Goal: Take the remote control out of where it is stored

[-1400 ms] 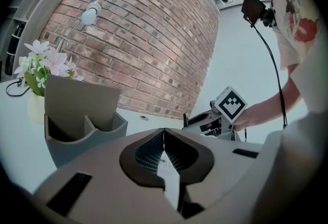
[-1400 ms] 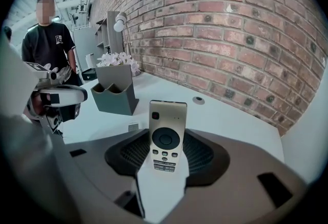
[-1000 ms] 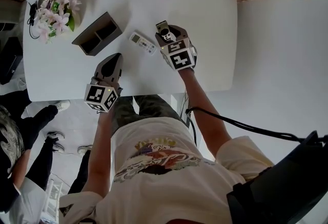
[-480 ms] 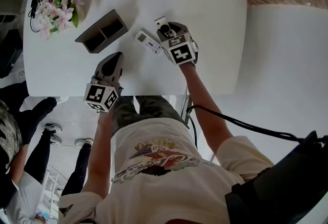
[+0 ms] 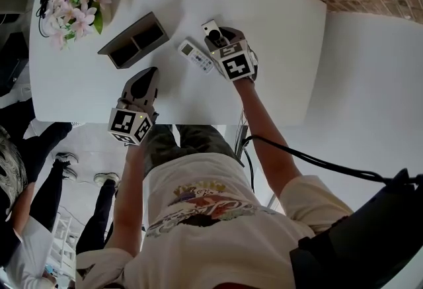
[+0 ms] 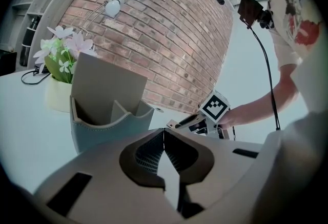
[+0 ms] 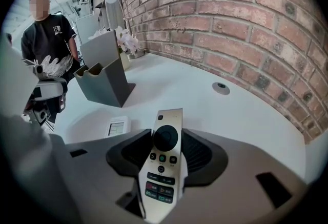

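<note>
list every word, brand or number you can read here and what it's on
Nothing reads clearly.
Slim silver remote control: button labels too blurred.
Small white remote with a screen: display too small.
Person's cream t-shirt: script print, blurred.
Bystander's black t-shirt: white chest mark, too small.
Black-and-white marker cubes: square patterns, no letters.

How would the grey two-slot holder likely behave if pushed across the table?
Probably light: both slots of the holder look empty. It would likely slide on the smooth white table. Its tall back panel suggests a high push might tip it.
</note>
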Demonstrator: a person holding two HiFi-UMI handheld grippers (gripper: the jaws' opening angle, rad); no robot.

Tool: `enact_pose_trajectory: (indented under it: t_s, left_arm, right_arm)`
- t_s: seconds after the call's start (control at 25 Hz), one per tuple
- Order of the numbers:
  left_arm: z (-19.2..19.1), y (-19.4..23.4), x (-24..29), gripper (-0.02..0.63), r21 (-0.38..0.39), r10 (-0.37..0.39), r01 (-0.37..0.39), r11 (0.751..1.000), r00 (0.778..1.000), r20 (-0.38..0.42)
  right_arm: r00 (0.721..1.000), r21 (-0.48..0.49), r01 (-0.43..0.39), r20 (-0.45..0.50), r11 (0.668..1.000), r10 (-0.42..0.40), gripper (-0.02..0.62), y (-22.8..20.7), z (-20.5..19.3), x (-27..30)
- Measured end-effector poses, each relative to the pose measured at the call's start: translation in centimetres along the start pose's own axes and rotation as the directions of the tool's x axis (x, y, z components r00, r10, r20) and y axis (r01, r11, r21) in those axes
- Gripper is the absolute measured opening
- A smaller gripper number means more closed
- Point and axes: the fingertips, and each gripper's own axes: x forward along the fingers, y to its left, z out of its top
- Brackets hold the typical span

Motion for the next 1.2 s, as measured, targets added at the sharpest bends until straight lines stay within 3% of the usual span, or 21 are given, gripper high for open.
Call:
enact_pose_trajectory:
  t_s: [1.2]
  left_arm:
    - [-0.8, 0.0, 0.5, 0.006, -0.024, 0.014, -0.015, 1.000, 1.000, -0.020]
  right_arm:
    - [0.999, 0.010, -0.037, 0.002, 0.999, 0.037, 0.190, -0.9, -0.5, 2.1]
